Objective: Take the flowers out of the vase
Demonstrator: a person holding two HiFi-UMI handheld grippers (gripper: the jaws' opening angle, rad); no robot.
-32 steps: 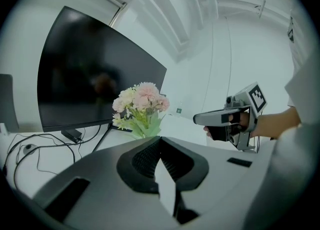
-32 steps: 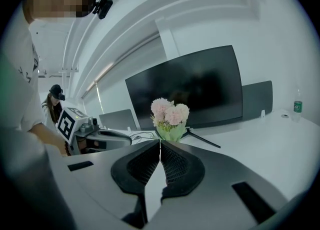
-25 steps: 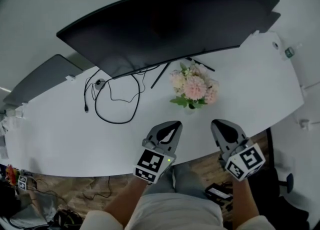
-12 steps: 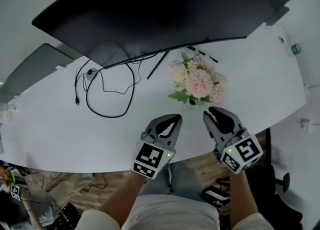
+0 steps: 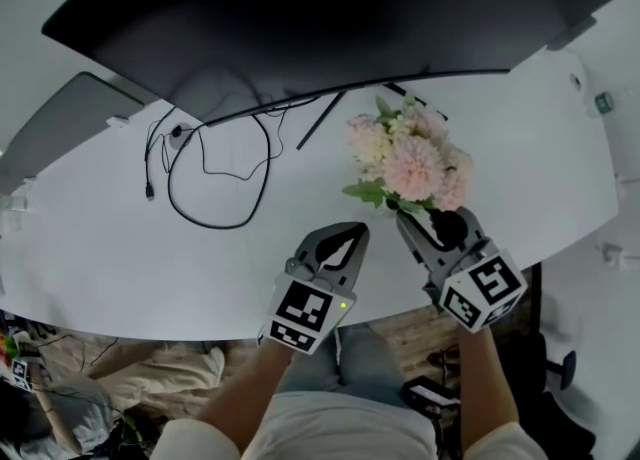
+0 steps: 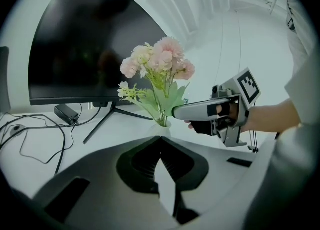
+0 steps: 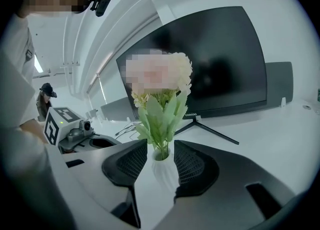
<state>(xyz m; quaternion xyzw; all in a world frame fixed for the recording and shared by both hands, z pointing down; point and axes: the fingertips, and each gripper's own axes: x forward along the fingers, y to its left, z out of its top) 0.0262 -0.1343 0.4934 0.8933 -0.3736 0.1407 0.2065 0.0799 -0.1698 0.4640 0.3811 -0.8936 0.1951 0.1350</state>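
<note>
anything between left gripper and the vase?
Nothing. Left gripper view: vase sits straight past the shut left gripper, no object between. Head view shows bare table there.

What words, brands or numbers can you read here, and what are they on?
"coocaa": small and faint, so not certain, on the lower edge of the monitor.
Marker cubes: black-and-white square patterns only, no words.
Nothing else can be read.

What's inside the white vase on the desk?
A bunch of pink flowers with green leaves stands in the vase, stems going down through its neck. The ribbed wall hides the lower stems and any water.
</note>
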